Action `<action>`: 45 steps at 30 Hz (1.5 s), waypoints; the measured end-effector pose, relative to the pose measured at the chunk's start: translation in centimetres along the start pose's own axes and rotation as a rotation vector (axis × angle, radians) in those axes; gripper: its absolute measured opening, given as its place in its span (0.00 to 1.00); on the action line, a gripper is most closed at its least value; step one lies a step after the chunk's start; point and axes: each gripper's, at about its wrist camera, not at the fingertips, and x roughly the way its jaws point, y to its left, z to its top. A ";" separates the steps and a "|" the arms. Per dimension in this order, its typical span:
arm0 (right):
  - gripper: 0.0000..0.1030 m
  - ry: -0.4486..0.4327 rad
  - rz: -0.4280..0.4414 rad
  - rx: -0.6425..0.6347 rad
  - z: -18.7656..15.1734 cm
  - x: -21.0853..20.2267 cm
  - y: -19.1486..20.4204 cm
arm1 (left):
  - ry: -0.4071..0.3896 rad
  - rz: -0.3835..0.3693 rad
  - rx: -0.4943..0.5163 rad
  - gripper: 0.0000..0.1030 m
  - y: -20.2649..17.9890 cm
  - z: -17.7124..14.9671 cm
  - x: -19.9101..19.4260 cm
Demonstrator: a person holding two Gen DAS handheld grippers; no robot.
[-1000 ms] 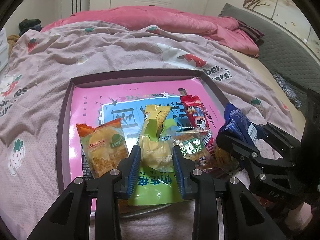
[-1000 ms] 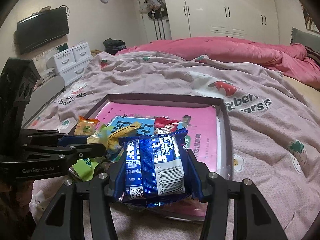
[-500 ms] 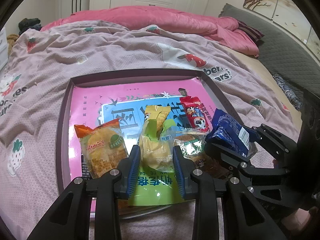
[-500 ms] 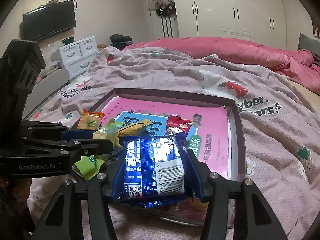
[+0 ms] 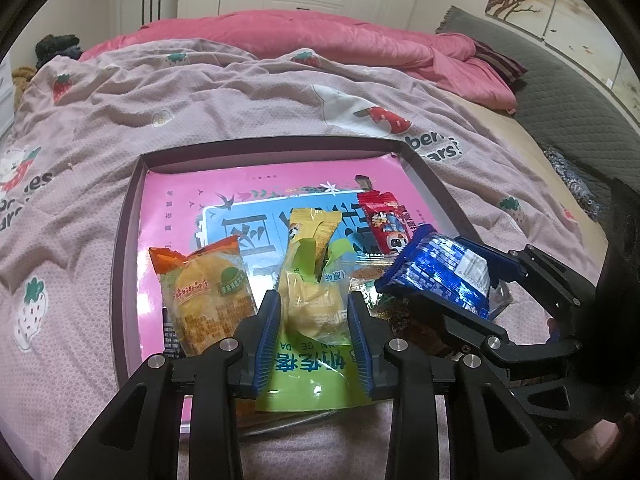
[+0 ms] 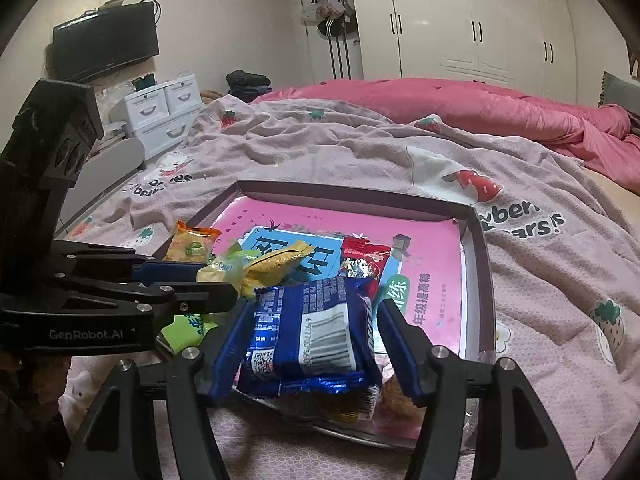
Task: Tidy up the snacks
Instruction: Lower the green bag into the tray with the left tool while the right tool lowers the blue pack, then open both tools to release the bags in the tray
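Fingers of the left gripper [image 5: 314, 332] pinch the pale yellow snack pack [image 5: 312, 304], steadying it in the tray [image 5: 128, 216] on the bed's strawberry-print blanket [image 5: 200, 92]. Right wrist: right gripper [image 6: 310, 340] has just been opening, the blue wafer packet [image 6: 316, 328] loose between, apparently released onto the pile; wardrobes [image 6: 460, 20] behind.

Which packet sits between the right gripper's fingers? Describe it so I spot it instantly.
Find the shallow tray on the bedspread. At its near right corner, atop other packets, lies the blue foil packet between the right gripper fingers: the only blue one, white barcode showing.
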 end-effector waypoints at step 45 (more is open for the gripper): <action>0.70 -0.069 -0.103 0.052 -0.3 -5.7 0.4 | -0.044 0.077 0.022 0.72 -0.7 -1.3 -4.6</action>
